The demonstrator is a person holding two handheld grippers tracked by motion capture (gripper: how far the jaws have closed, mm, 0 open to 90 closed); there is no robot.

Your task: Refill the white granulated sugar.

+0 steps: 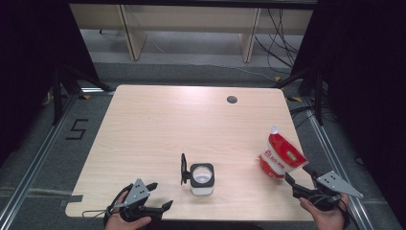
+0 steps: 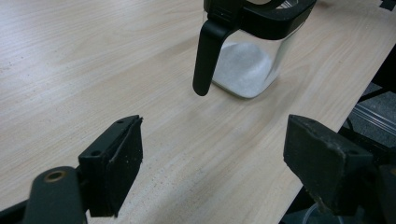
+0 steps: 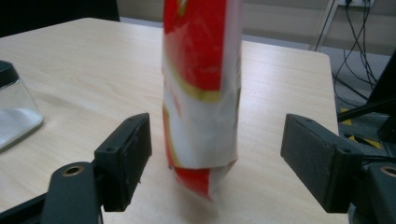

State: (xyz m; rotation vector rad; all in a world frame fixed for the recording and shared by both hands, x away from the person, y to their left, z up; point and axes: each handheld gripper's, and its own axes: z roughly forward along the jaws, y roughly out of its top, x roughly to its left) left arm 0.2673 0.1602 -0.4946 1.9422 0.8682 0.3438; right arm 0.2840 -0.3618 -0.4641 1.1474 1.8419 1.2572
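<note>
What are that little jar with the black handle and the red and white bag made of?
The jar looks like clear glass or hard plastic: white powder shows through its walls. Its rim and handle look like matte black plastic. The bag seems a glossy plastic film pouch, creased and shiny. The table looks like pale wood-grain laminate.

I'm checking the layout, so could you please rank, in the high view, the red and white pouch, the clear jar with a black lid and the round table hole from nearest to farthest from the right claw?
1. Red and white pouch: just ahead of the right claw.
2. Clear jar with a black lid: to its left, near the front edge.
3. Round table hole: far side of the table.
</note>
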